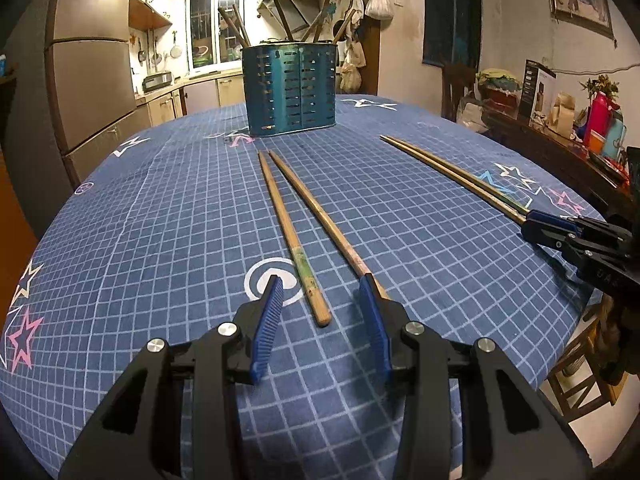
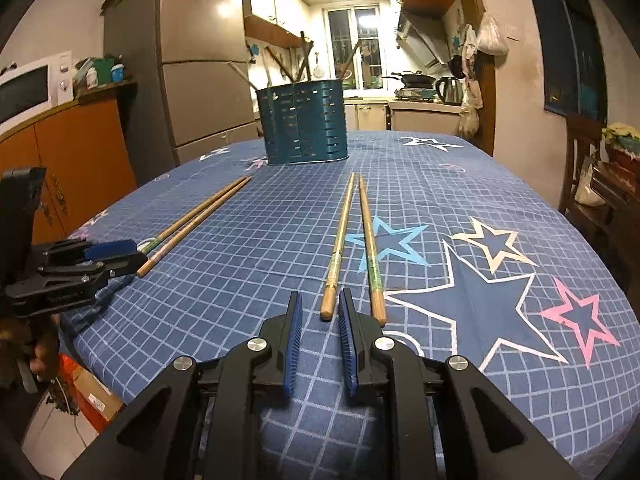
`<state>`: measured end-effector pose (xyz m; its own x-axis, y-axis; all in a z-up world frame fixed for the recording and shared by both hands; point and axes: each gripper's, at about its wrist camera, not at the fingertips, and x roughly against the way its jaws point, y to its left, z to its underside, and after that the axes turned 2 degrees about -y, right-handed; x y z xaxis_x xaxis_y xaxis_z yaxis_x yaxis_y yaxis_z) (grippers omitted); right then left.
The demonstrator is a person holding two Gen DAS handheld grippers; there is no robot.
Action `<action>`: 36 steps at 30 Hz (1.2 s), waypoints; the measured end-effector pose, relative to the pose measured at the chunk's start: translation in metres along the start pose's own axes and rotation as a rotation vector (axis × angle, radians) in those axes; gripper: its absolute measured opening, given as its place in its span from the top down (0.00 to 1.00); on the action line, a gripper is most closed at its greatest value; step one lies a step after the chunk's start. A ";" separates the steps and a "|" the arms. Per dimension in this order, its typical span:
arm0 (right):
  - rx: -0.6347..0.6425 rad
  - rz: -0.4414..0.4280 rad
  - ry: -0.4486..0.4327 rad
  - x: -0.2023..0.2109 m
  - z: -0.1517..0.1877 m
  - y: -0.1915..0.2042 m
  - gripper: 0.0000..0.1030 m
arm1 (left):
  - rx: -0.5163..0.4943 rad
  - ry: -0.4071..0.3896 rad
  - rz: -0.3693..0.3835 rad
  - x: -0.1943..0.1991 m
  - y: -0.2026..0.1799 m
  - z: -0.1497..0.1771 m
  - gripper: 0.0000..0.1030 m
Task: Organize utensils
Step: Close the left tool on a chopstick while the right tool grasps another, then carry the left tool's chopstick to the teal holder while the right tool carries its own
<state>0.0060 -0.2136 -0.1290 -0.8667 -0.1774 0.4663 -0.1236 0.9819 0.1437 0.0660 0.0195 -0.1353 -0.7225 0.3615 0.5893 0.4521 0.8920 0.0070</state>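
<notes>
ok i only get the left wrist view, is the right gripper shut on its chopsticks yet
Observer: No, the right gripper is open and clamps nothing.
Operator: where do the ends sit
Observer: The left chopstick ends in line with the gap between the fingers; the right chopstick ends outside them.
Operator: whats off to my left
Observer: A microwave on an orange cabinet.
</notes>
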 end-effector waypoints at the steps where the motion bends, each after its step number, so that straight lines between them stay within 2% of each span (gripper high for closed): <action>1: -0.004 0.000 0.000 0.000 0.000 0.000 0.80 | 0.000 -0.002 0.000 0.000 0.000 0.000 0.63; 5: 0.002 0.002 0.004 -0.002 0.000 0.001 0.80 | -0.001 -0.004 -0.007 0.001 -0.002 0.002 0.65; 6: 0.011 0.009 0.002 -0.001 0.001 0.002 0.81 | 0.002 -0.005 -0.006 0.002 -0.002 0.002 0.72; 8: 0.015 0.019 -0.008 0.002 0.005 0.002 0.91 | 0.007 -0.012 -0.014 0.004 -0.004 0.004 0.82; 10: 0.005 0.023 -0.018 0.004 0.006 0.000 0.92 | 0.013 -0.017 -0.025 0.005 -0.004 0.005 0.91; 16: 0.014 0.029 -0.066 0.020 0.001 0.002 0.93 | 0.037 -0.030 -0.036 0.012 -0.002 0.006 0.94; 22: 0.059 0.028 -0.153 0.054 -0.024 0.009 0.93 | 0.022 -0.096 -0.047 0.042 -0.004 -0.008 0.94; 29: 0.141 0.000 -0.243 0.080 -0.070 0.020 0.93 | -0.004 -0.211 -0.060 0.078 -0.003 -0.043 0.95; 36: 0.175 -0.054 -0.266 0.079 -0.128 0.021 0.93 | -0.019 -0.303 -0.046 0.091 0.000 -0.095 0.95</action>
<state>-0.0032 -0.2160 0.0222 -0.9497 -0.2281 0.2146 -0.2337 0.9723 -0.0008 0.0499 0.0271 -0.0049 -0.8644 0.3877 0.3201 0.4226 0.9052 0.0449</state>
